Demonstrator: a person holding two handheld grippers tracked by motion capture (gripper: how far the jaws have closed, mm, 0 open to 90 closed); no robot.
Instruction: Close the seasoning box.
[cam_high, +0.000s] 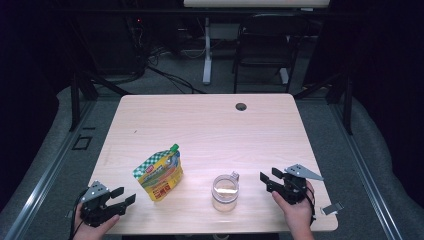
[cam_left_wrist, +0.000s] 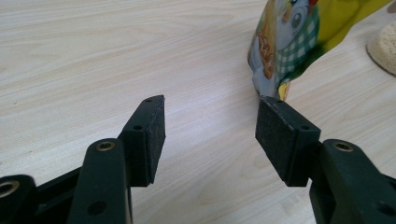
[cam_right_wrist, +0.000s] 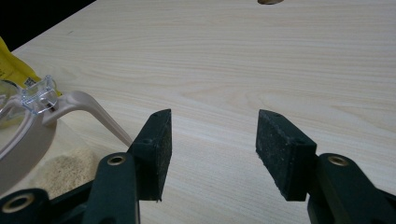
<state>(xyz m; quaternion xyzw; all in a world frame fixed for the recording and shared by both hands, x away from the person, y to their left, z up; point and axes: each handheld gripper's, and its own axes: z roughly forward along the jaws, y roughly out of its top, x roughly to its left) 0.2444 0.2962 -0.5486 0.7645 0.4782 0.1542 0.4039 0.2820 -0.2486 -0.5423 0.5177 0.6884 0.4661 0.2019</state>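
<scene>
A yellow food pouch (cam_high: 159, 174) with a green cap and a green-checked top lies on the light wood table (cam_high: 200, 125), left of centre near the front. Its printed lower end (cam_left_wrist: 289, 42) lies just beyond my left gripper (cam_left_wrist: 210, 130). To the pouch's right stands a clear lidded jar (cam_high: 225, 192) with a beige rim and clasp (cam_right_wrist: 42, 100), pale powder inside. At the front left corner my left gripper (cam_high: 123, 196) is open and empty, aimed at the pouch. My right gripper (cam_high: 267, 176) is open and empty, to the right of the jar; its jaws (cam_right_wrist: 212, 149) frame bare table.
A round cable hole (cam_high: 241, 106) sits near the table's far edge. A small grey clip-like object (cam_high: 331, 208) lies at the front right corner. Beyond the table are a dark chair (cam_high: 265, 45), a white desk leg (cam_high: 207, 50) and floor cables.
</scene>
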